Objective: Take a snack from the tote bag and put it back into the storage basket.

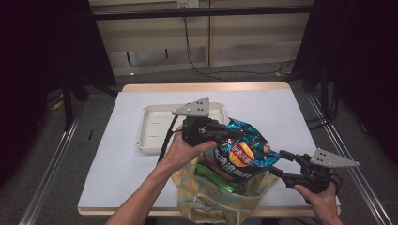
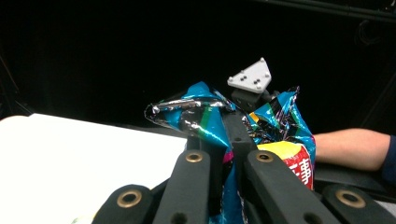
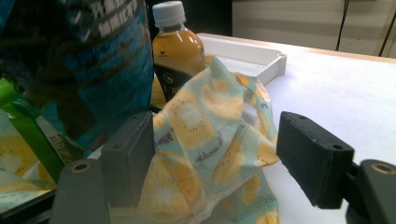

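Risk first: the left gripper (image 1: 224, 132) has the chip bag (image 1: 245, 152) by its crinkled top edge only. That foil is slick and the pinch is thin, so the bag could slide out as it comes up, or the seam could tear or pop if it is tugged sideways. The bag's lower part sits inside the mouth of the fruit-print cloth bag (image 1: 213, 199), wedged next to a green carton (image 1: 213, 174) and an orange drink bottle (image 3: 176, 51). A snag there could drag the cloth bag along or tip the bottle.

The cloth bag hangs partly over the near edge of the worktop (image 1: 291, 117). If nothing pins it, a pull could take the whole lot off the edge.

Left fingers (image 2: 236, 128): closed tight on the bag's top fold, foil bunched on both sides of them.

Right gripper (image 1: 281, 164): fingers (image 3: 314, 156) spread apart, a fold of the cloth bag lying between them. The cloth looks to be against the left-hand pad in the right gripper view, though that contact is hard to confirm; the other pad is clear of it. So no real hold on the cloth yet.

The white tray (image 1: 155, 126) sits behind, just beyond the left hand.
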The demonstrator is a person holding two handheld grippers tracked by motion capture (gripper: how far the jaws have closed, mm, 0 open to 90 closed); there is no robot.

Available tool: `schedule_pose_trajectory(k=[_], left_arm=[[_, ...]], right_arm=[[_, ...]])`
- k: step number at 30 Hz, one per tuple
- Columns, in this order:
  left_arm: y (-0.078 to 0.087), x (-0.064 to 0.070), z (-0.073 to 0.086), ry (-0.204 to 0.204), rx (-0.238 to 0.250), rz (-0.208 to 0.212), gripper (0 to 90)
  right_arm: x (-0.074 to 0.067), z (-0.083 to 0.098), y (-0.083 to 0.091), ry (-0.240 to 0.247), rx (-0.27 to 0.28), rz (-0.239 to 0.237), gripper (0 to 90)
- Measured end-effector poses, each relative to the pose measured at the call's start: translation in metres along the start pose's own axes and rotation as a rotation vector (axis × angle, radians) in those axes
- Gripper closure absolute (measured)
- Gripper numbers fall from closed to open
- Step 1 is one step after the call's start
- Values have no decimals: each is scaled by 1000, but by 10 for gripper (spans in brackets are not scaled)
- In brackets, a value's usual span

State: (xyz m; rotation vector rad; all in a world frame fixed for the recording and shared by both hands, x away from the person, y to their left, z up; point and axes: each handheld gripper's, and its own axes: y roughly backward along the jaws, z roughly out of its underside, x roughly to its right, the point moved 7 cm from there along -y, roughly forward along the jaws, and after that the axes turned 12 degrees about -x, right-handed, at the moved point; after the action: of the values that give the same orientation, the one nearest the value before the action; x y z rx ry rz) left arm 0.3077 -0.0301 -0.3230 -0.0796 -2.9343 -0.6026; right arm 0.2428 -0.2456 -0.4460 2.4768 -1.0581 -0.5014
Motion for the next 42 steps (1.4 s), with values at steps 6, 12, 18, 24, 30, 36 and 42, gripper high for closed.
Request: schedule_pose_trajectory(k=[6,12,18,24,30,36,42], left_arm=[[8,-3,-12,6,22,-5,892],[19,-3,-31,-8,53,-28,892],[33,-6,-35,7,73,-60,893],[56,-12,-38,20,104,-94,893],[79,-22,-36,43,122,-154,893],[98,-34,-29,76,141,-204,893],[120,-56,-21,123,166,-255,893]], right_arm=[[-1,0,1,0,13,-5,261],[0,-1,1,3,16,-7,259],[-2,-1,2,5,19,-13,254],[-2,-1,2,8,18,-9,253],[-2,-1,1,8,16,-8,251],[-2,-1,0,9,19,-14,250],[-1,-2,0,2,24,-12,249]])
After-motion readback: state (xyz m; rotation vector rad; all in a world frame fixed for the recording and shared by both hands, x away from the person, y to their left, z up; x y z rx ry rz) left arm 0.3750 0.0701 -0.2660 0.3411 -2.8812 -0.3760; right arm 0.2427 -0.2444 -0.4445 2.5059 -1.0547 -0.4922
